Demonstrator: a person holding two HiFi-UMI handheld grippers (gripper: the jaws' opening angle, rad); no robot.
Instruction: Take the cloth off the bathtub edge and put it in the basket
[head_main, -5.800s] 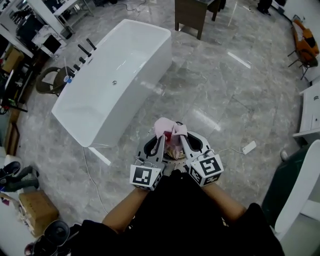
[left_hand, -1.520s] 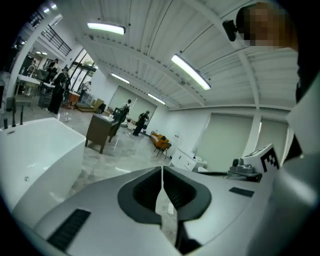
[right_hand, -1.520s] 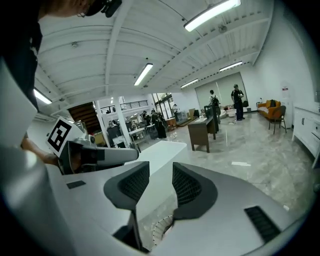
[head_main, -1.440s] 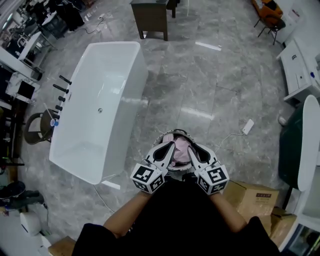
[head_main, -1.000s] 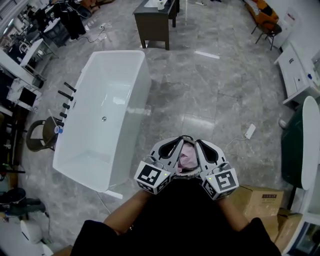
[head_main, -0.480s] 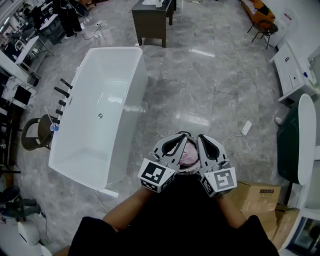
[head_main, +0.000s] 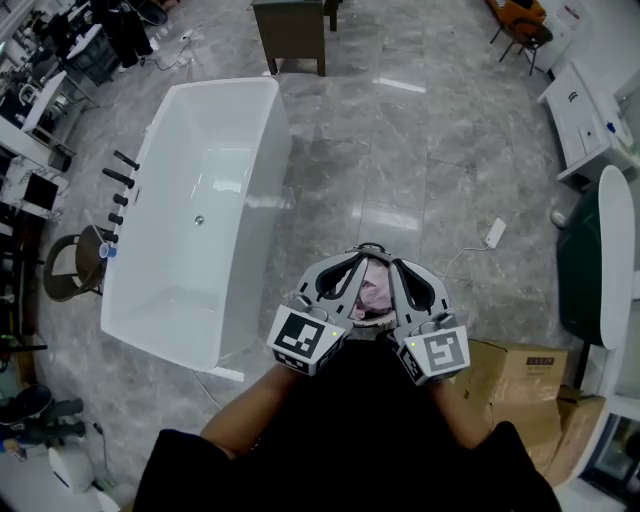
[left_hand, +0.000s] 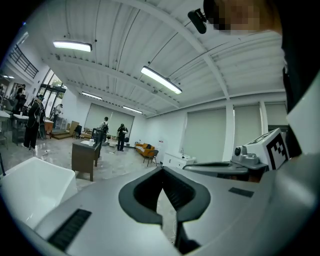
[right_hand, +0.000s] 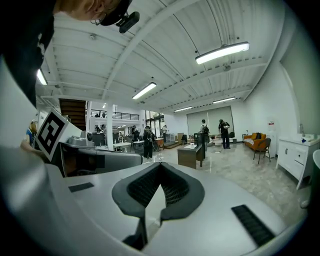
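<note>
Cloth (head_main: 375, 295), pink and bunched, lies in the basket (head_main: 372, 247) on the grey floor (head_main: 400, 150), just in front of the person and well apart from the white bathtub (head_main: 200, 200), whose edge is bare. The left hand-held gripper (head_main: 358, 260) and the right hand-held gripper (head_main: 394, 264) hang side by side over the basket, tips angled toward each other with the cloth showing between them in the head view. In each gripper view the jaws meet at the tips, left (left_hand: 161, 171) and right (right_hand: 160, 167), with only floor visible through the slit behind them, so both are closed on nothing.

Judging from this, the drop is made and what is left is a clean exit. Doing that well means lifting both tools straight up and away from the basket, so that no tip snags a fold and drags the cloth back over the rim. Whether any corner hangs over the rim cannot be told, since the tools cover much of the basket. A cardboard box (head_main: 510, 365) sits near on the right, so a sideways sweep that way is best avoided.
</note>
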